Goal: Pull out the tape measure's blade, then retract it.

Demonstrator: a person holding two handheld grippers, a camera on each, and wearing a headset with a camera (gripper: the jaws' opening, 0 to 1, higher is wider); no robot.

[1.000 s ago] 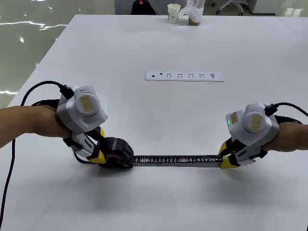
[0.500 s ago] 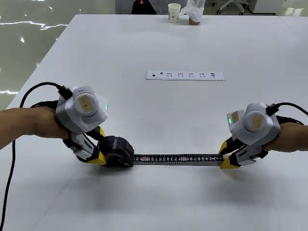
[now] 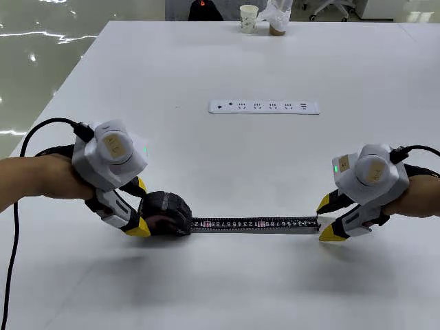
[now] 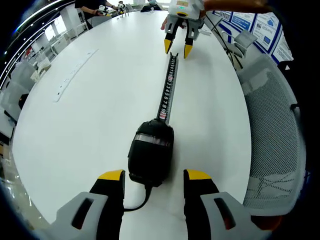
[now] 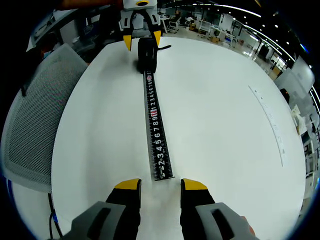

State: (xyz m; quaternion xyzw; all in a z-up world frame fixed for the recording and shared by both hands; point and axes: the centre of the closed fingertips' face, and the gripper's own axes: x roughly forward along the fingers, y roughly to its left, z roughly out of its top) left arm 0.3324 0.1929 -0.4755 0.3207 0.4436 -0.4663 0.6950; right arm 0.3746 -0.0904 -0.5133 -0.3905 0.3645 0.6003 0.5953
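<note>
The black tape measure case [image 3: 166, 213] lies on the white table [image 3: 227, 165]. Its blade [image 3: 254, 223] is drawn out to the right and lies flat. My left gripper [image 3: 139, 206] is open; the rear end of the case [image 4: 151, 152] sits just at its yellow fingertips [image 4: 111, 176], with a gap on each side. My right gripper [image 3: 327, 218] is open too, a little right of the blade's tip. In the right gripper view the blade [image 5: 155, 125] ends just ahead of the open gripper [image 5: 160, 186], apart from it, and the case [image 5: 147, 52] lies far off.
A white power strip [image 3: 264, 108] lies across the middle of the table. A paper cup [image 3: 248, 18] and a crumpled bag stand at the far edge. A grey mesh chair [image 4: 272, 125] stands by the near edge. A black cable [image 3: 17, 206] trails from the left gripper.
Both grippers have opened. The left one let go of the case and drew back left; the right one let go of the blade tip and backed off right. The blade stays extended.
</note>
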